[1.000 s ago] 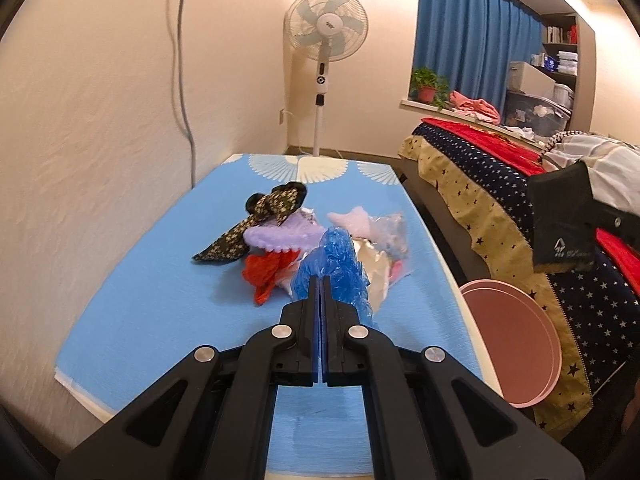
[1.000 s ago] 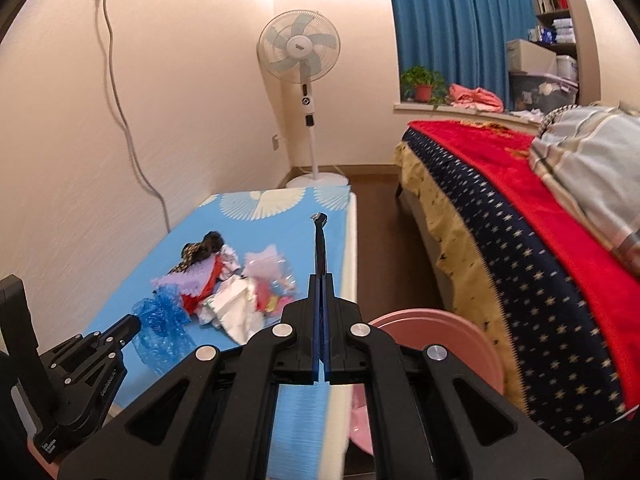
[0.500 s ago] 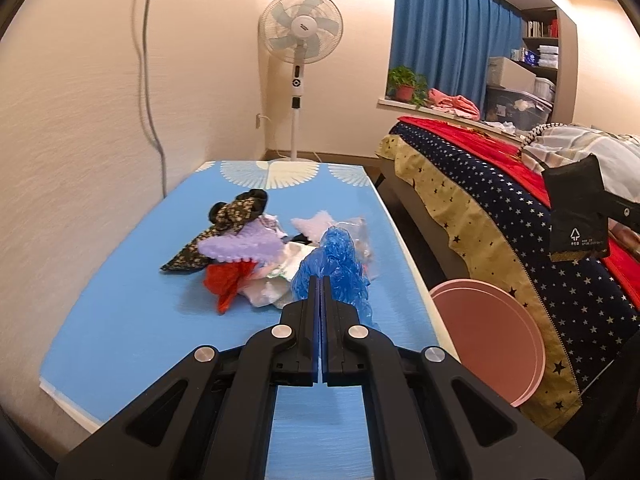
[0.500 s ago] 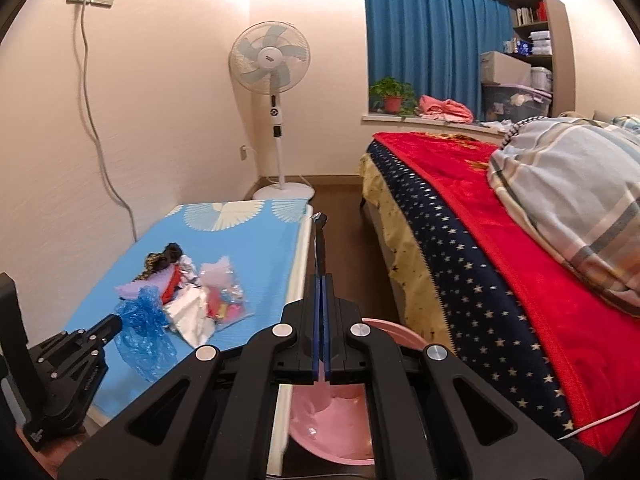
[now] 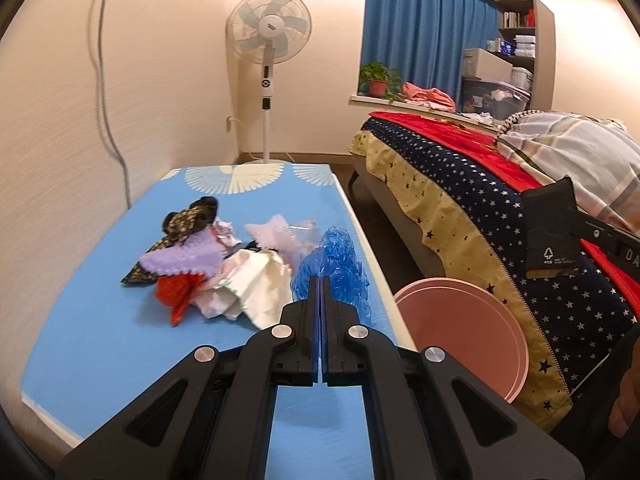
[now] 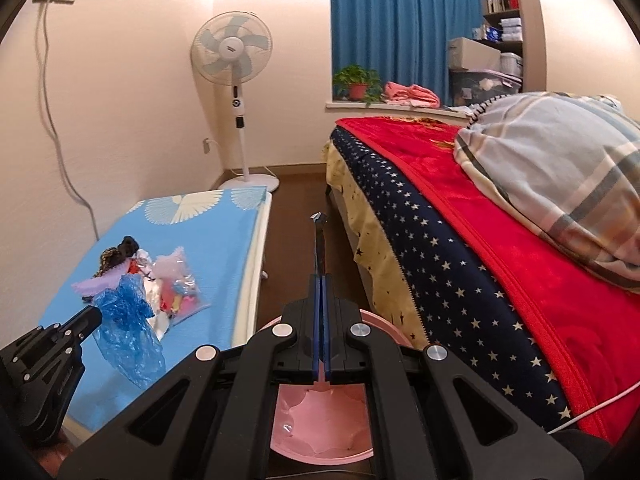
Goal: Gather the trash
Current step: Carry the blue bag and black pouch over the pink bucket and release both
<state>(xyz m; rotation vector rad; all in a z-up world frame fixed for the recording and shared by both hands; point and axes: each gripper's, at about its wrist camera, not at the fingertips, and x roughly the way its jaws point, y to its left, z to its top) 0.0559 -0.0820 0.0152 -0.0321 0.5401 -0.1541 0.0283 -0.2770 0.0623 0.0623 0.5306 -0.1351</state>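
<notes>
We carry trash toward the bench's right edge.
Left gripper clamps the blue plastic bag, now nearer the pink bin at 3 o'clock; right gripper pinches a black strip.

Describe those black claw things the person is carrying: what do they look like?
Both the left gripper and the right gripper are matte black, with angular scissor-like linkage arms, round silver pivot bolts and two flat narrow fingers lined with blue pads. No cables show.

The left claw has carried the crumpled blue plastic bag sideways toward the surface's edge nearest the pink bin. The right claw, gripping a black packet, now hangs over that bin.
</notes>
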